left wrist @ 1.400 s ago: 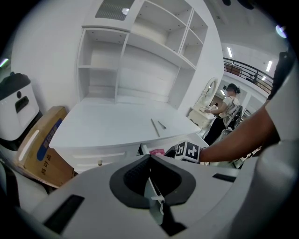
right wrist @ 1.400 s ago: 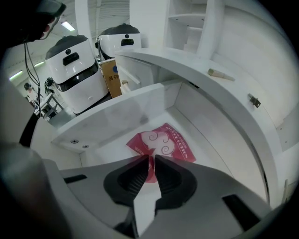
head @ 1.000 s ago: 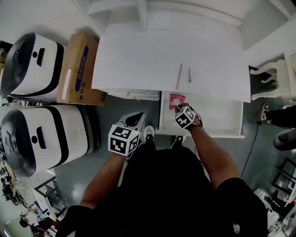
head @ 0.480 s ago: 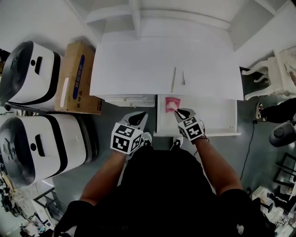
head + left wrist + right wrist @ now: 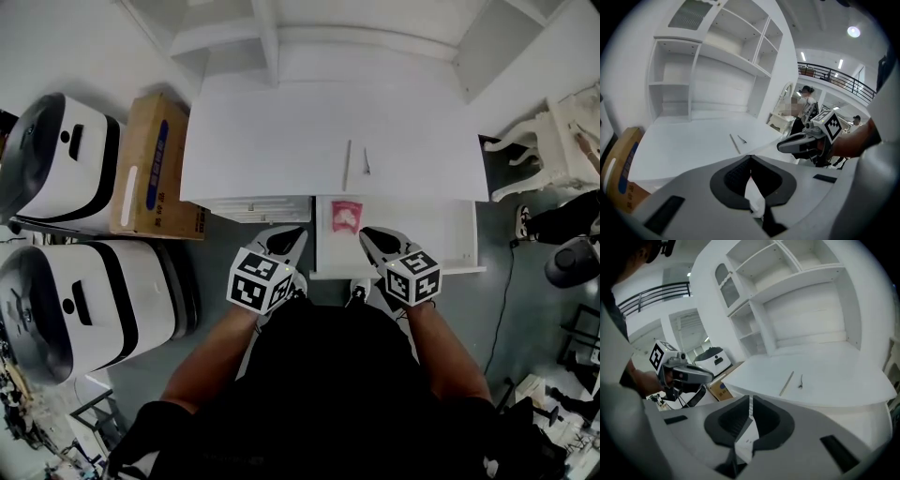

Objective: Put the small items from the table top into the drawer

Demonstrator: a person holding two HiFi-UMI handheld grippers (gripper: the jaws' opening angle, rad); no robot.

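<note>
Left gripper [image 5: 284,242] and right gripper [image 5: 377,240] sit at lower centre of frame, both with jaws closed together and nothing held. Right one is at the front edge of the open white drawer [image 5: 436,234], left one just left of it. Flat pink packet [image 5: 345,216] lies in drawer's left end. Thin pale stick [image 5: 347,166] and small dark pin [image 5: 366,161] lie side by side on white tabletop [image 5: 262,141], mid-frame.

My claw [image 5: 750,403] has its jaws pressed together; ahead, a stick [image 5: 786,383] and a small pin [image 5: 800,381] lie on the table [image 5: 839,376].
</note>
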